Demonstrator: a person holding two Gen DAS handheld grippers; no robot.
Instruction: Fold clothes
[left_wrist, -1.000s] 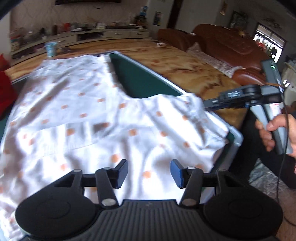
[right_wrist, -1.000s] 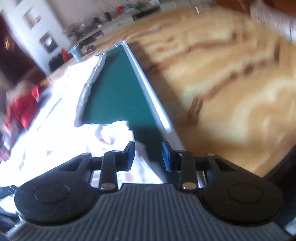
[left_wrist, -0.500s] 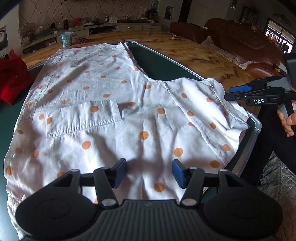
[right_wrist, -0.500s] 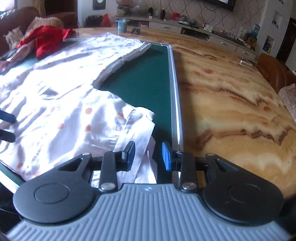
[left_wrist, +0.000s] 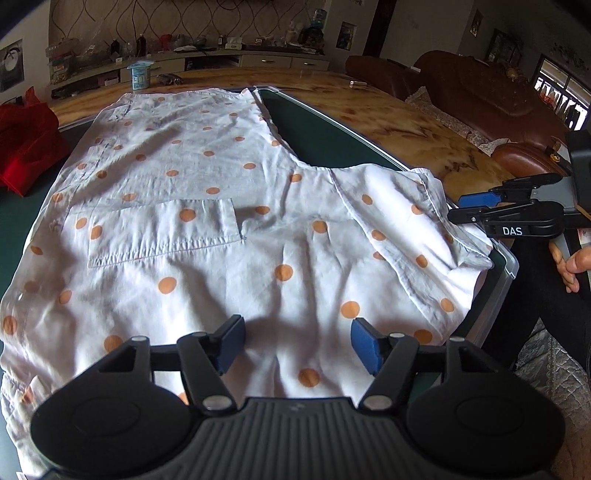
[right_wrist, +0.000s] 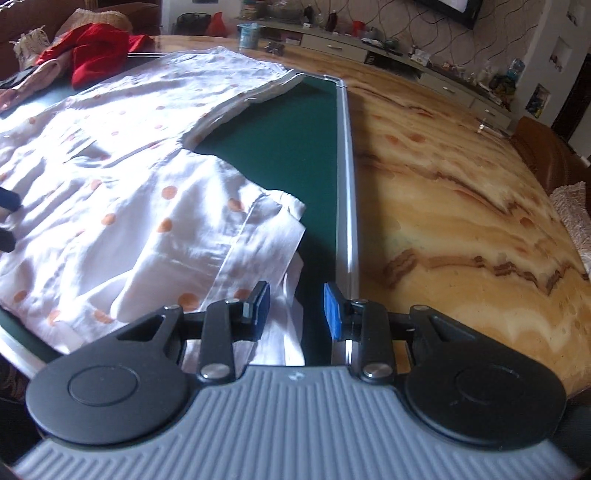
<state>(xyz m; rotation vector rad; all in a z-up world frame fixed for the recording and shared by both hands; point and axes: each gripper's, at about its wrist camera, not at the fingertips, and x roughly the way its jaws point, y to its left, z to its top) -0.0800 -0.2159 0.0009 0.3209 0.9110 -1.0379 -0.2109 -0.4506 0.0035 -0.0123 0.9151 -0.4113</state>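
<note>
Garment: a white shirt (left_wrist: 207, 221) with orange dots lies spread flat on the green mat (left_wrist: 317, 136), covering most of it; its patch pocket (left_wrist: 162, 232) faces up at the left of middle.
Sleeve: the short right-hand sleeve (left_wrist: 417, 225) reaches the mat's right rim; in the right wrist view its folded edge (right_wrist: 258, 243) sits at the near end of the shirt, just left of the metal rim (right_wrist: 347, 206).
Mat: bare green shows only in the far right corner, beyond the sleeve and right of the shirt's body.
Left tongs (left_wrist: 297, 345): hanging over the shirt's near hem, tilted downward; the blue pads are spreading apart, with cloth beneath them but nothing pinched between them.
Right tongs (right_wrist: 297, 308): partly parted and released, over the near sleeve edge and the strip of green beside it; no cloth is caught between the pads. In the left wrist view the right tongs (left_wrist: 476, 206) appear side-on at the right rim of the mat, just beside the sleeve, held by a hand (left_wrist: 570, 264).
Counter (right_wrist: 461, 206): a glossy marbled yellow-brown top carries the mat and stretches away to the right.
Red cloth (left_wrist: 29, 147): bunched at the far left, beside the shirt.
Cup (left_wrist: 139, 75): a pale blue tub stands on the counter beyond the shirt's far edge.
</note>
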